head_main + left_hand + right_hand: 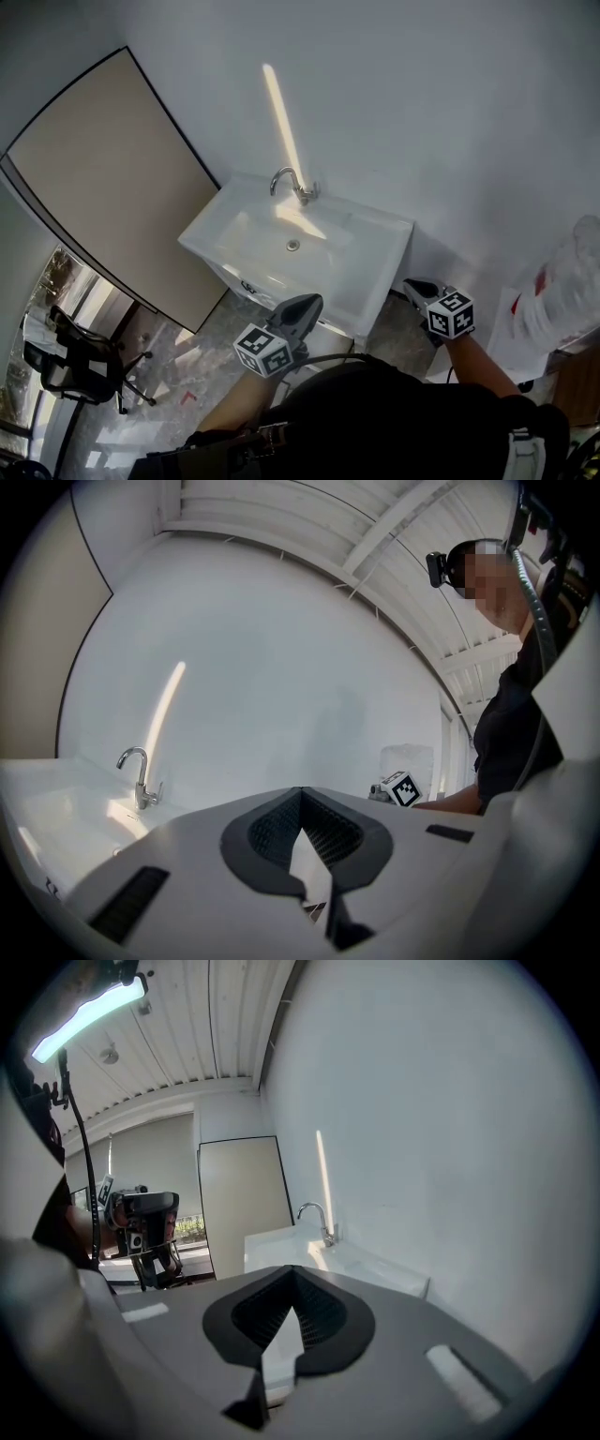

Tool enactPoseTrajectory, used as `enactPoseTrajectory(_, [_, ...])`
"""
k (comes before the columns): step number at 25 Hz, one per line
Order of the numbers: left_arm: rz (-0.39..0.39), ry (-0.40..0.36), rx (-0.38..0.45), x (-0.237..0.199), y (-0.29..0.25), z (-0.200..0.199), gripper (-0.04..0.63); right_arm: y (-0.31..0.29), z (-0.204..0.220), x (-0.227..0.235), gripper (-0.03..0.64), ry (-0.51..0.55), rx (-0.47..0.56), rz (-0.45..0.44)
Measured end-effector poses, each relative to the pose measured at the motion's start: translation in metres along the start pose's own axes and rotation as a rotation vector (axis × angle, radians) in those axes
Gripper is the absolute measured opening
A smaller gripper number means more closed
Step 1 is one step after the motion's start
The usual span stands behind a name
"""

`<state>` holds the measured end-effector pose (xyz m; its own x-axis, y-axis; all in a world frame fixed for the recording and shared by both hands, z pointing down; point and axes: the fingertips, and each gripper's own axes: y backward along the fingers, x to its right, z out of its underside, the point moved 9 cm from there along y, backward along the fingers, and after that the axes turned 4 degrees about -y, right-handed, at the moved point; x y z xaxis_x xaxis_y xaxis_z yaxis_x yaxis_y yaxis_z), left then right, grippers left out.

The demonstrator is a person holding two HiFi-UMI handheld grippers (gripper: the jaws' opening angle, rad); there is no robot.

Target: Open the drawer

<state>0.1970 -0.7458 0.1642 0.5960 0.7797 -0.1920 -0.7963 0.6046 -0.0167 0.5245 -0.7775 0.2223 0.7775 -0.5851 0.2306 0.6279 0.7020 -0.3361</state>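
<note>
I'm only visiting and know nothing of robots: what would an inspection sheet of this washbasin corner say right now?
Surface: white washbasin, bare, tap at the back.
Job's things: drawer front below the basin, only partly seen, looks shut.
Clutter: clear plastic bag at right; office chair at left.
Grippers: left gripper and right gripper both shut, empty, touching nothing.
Cables: one dark cable hanging by the person.
Surroundings: white wall, beige panel, marbled floor.

I log: white cabinet front (246, 284) beneath white ceramic washbasin (367, 251), ahead of my left gripper (302, 309), mostly hidden; clear plastic bag (570, 281) beyond my right gripper (418, 289), edge-cropped.
</note>
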Motion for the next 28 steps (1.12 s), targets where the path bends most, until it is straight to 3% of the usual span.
enactPoseTrajectory(5, [0.058,-0.001,0.026,-0.041,0.002,-0.014,0.000,-0.016,-0.021,-0.011,0.002,-0.009,0.065,0.082])
enactPoseTrajectory(9, [0.148,-0.033,0.045,-0.087,0.008,-0.041,0.000,-0.037,-0.046,-0.027,0.002,-0.026,0.152,0.173])
enactPoseTrajectory(14, [0.198,-0.057,0.068,-0.143,0.040,-0.073,0.000,-0.066,-0.066,-0.061,0.002,-0.060,0.220,0.248])
enactPoseTrajectory(20, [0.189,-0.052,0.088,-0.186,0.064,-0.082,0.000,-0.085,-0.080,-0.087,0.002,-0.085,0.296,0.246])
enactPoseTrajectory(28, [0.146,-0.045,0.113,-0.185,0.063,-0.064,0.000,-0.071,-0.082,-0.074,0.000,-0.098,0.295,0.274])
